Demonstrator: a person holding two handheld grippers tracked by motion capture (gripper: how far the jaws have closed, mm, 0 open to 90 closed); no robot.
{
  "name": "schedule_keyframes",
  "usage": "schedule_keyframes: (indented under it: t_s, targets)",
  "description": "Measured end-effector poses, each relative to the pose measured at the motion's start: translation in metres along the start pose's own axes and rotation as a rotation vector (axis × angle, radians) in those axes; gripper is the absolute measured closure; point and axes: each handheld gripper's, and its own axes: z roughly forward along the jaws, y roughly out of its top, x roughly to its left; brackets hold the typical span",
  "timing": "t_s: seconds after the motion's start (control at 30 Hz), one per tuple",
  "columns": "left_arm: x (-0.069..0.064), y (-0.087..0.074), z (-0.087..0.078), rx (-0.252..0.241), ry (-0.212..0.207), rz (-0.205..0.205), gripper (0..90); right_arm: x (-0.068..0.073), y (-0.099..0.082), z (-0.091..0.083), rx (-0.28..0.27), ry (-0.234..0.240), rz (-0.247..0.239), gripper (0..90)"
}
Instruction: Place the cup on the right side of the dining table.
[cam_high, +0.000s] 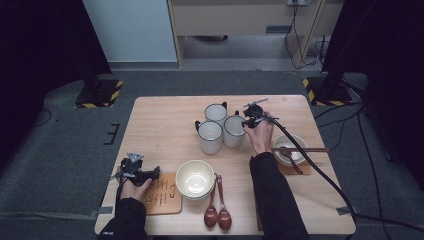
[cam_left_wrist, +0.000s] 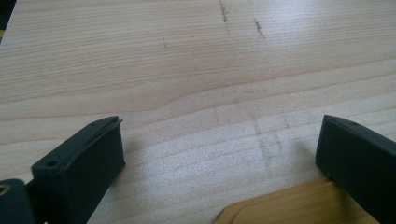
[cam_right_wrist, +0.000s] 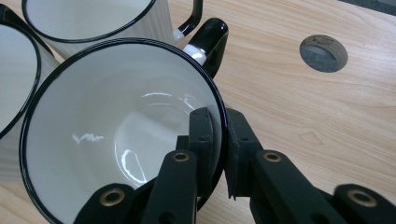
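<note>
Pale wood all over: a table (cam_high: 160, 125) set with things for eating and drinking.

At the far left, the left gripper (cam_left_wrist: 219, 144), low by the near edge, just beside a small wooden board (cam_high: 162, 195). Jaws wide apart, nothing between them, just bare table and one corner of the board. Looks like waiting there, out of the way, so the other hand has room to work.

Next, a cream bowl (cam_high: 195, 179) near the front, with two brown spoons (cam_high: 217, 212) lying side by side just to its right. Probably one place at the table, half set.

Farther back, in the middle, three white mugs with black rims, packed close together. The front left mug (cam_high: 210, 136) and the back mug (cam_high: 216, 113) stand free.

Then the right mug (cam_right_wrist: 116, 130), the one being worked on. Pinched at its rim by the right gripper (cam_right_wrist: 217, 126), one jaw inside the cup and one outside, shut tight on the thin wall. A good way to hold it, most likely: thin rim, easy to pinch, with the black handle (cam_right_wrist: 210, 39) on the far side. Probably ready to be lifted away from the other two.

At the far right, a second bowl (cam_high: 289, 149) on a wooden mat, with chopsticks (cam_high: 300, 149) across its top. Looks like a finished place.
</note>
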Motion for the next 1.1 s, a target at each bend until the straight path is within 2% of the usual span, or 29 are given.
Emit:
schedule_keyframes:
  t_s: [0.37, 0.53, 0.67, 0.77, 0.87, 0.97, 1.1]
  targets:
    - [0.000, 0.000, 0.000, 0.000, 0.000, 0.000, 0.0, 0.004, 0.003, 0.008, -0.026, 0.008, -0.006, 79.9]
    - [0.000, 0.000, 0.000, 0.000, 0.000, 0.000, 0.0, 0.004, 0.002, 0.015, 0.024, 0.005, -0.006, 72.1]
    - [0.000, 0.000, 0.000, 0.000, 0.000, 0.000, 0.0, 0.006, 0.001, 0.019, 0.030, 0.008, -0.002, 76.9]
    - [0.000, 0.000, 0.000, 0.000, 0.000, 0.000, 0.0, 0.006, 0.002, 0.019, 0.037, 0.006, 0.023, 79.5]
    - [0.000, 0.000, 0.000, 0.000, 0.000, 0.000, 0.0, 0.006, 0.002, 0.019, 0.049, 0.008, 0.022, 80.0]
    - [0.000, 0.000, 0.000, 0.000, 0.000, 0.000, 0.0, 0.004, 0.001, 0.018, 0.050, 0.006, 0.043, 80.2]
    - [0.000, 0.000, 0.000, 0.000, 0.000, 0.000, 0.0, -0.002, -0.001, 0.016, 0.055, 0.026, 0.078, 80.4]
